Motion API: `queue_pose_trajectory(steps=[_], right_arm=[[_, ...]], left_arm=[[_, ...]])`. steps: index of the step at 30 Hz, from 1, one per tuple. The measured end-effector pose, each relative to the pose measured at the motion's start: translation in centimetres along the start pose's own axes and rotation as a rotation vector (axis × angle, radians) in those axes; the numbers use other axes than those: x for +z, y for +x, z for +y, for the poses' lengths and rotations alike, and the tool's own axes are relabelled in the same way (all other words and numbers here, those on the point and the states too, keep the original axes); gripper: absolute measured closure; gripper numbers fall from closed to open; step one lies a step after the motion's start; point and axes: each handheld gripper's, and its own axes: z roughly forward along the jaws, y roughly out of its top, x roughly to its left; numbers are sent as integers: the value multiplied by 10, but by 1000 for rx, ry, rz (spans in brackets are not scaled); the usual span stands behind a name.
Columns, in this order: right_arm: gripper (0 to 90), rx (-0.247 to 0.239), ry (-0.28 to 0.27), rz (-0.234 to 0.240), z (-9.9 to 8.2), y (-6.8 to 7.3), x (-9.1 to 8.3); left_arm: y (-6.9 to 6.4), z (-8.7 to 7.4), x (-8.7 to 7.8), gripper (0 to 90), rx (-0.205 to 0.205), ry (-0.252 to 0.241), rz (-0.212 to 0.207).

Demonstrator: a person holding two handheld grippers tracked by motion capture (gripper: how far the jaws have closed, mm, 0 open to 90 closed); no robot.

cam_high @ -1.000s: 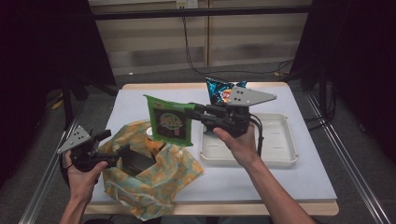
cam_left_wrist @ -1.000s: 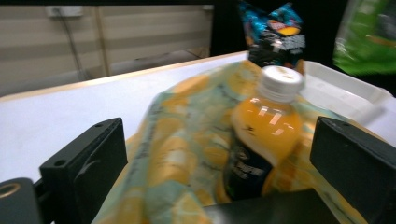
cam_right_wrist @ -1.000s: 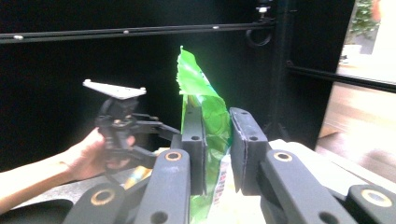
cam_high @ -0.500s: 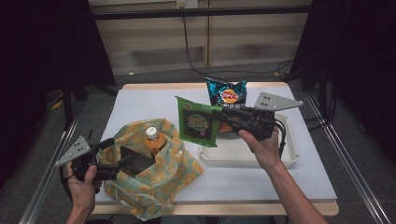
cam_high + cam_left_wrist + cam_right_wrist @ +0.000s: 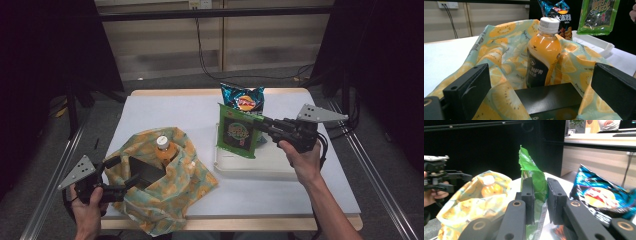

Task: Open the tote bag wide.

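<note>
My right gripper (image 5: 260,124) is shut on the upper edge of a green snack packet (image 5: 236,132), which hangs upright over the left end of a white tray (image 5: 260,167). In the right gripper view the packet (image 5: 536,180) is pinched between the jaws (image 5: 541,197). A cloth bag (image 5: 170,195) printed with yellow fruit lies open at the front left. It holds an orange drink bottle (image 5: 164,150) and a dark box (image 5: 145,172). My left gripper (image 5: 121,172) is at the bag's left rim with its jaws wide apart (image 5: 544,82). The bottle (image 5: 544,55) stands beyond the box (image 5: 549,97).
A blue chip bag (image 5: 243,100) stands behind the tray's far left corner, close behind the green packet, and appears at the right in the right gripper view (image 5: 599,195). Dark curtains flank the table. A metal rail runs along each side.
My right gripper has carried the green packet rightwards and lower, from beside the cloth bag to over the tray. My left gripper has drifted slightly towards the table's front-left corner.
</note>
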Motion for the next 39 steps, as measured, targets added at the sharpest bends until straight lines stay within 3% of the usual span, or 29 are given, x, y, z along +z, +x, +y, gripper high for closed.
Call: queue_pose_trajectory(steps=[16,23,27,30,39], right_arm=[[775,29,5,-95,-19,-32,-33],[775,44,18,-126,-24,-43,-43],[775,47,21,-140,-27,-49,-48],[775,50,26,-161,-30,-56,-53],[774,61,24,-199,-33,-69,-63]], left_arm=[[-6,-7,5,30,4,37,2],[-7,-5,2,30,15,25,12],[-5,-5,3,30,16,15,-4],[-5,-4,4,30,14,16,17],[-3,-4,3,31,20,9,19]])
